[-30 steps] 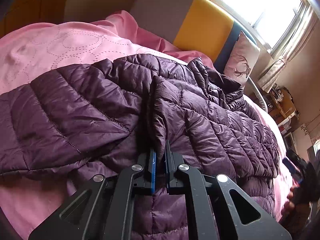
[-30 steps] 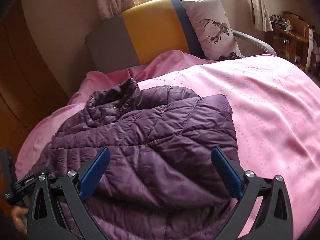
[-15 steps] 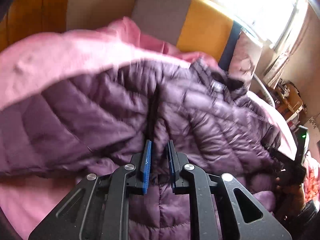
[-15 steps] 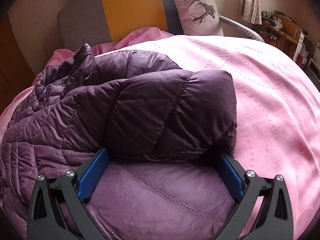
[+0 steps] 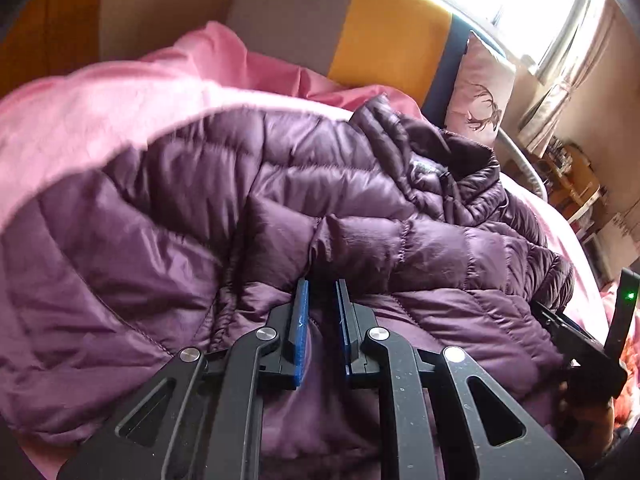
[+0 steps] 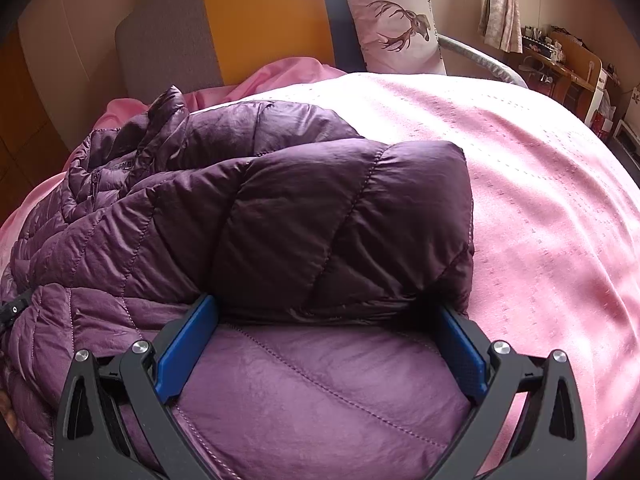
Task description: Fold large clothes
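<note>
Purple puffer jacket lies partly folded on the pink bed, more folds left; my left claw is barely parted over a jacket fold, and my right claw gapes wide, gripping nothing.

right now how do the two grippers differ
The left gripper has its jaws nearly together, with a narrow gap over a ridge of the purple jacket. The right gripper is spread wide, its jaws at either side of a folded sleeve. Both have blue pads and point down at the jacket.
</note>
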`<state>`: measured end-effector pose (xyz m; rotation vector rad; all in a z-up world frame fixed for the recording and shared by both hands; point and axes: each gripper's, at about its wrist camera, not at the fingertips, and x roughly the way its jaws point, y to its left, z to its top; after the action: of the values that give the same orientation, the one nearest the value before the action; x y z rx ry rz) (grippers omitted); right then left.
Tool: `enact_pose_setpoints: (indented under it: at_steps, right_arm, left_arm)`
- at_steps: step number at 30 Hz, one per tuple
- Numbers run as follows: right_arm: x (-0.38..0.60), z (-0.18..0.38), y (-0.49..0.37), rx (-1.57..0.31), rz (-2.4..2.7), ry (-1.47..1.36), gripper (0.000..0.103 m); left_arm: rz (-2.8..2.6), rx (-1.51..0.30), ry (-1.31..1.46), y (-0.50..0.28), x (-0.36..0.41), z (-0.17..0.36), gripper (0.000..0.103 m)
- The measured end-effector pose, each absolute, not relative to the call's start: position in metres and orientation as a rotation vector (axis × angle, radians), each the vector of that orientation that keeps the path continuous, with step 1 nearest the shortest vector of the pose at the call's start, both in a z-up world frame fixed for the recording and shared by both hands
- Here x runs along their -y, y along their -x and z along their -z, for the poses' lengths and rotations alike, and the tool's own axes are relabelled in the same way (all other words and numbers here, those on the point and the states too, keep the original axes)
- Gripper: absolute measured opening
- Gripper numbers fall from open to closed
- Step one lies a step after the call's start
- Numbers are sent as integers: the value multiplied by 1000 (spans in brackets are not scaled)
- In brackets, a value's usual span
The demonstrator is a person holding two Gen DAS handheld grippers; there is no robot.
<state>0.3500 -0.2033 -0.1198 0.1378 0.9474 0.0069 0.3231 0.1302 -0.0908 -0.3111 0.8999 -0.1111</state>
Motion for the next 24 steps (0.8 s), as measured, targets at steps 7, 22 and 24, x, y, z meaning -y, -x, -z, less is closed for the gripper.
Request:
enact_pose_setpoints:
  at_steps: [7, 22, 24]
  right_arm:
    - [200, 121, -351, -951, 2, -117, 101]
    - [199, 120, -349, -947, 9, -118, 101]
    - [199, 119, -348, -947, 9, -118, 101]
  left_arm:
    - [107, -889, 325, -321, -135, 97, 12]
    - [-183, -741, 646, -172, -262, 58, 70]
    - [-298, -731, 723, -144, -305, 65, 70]
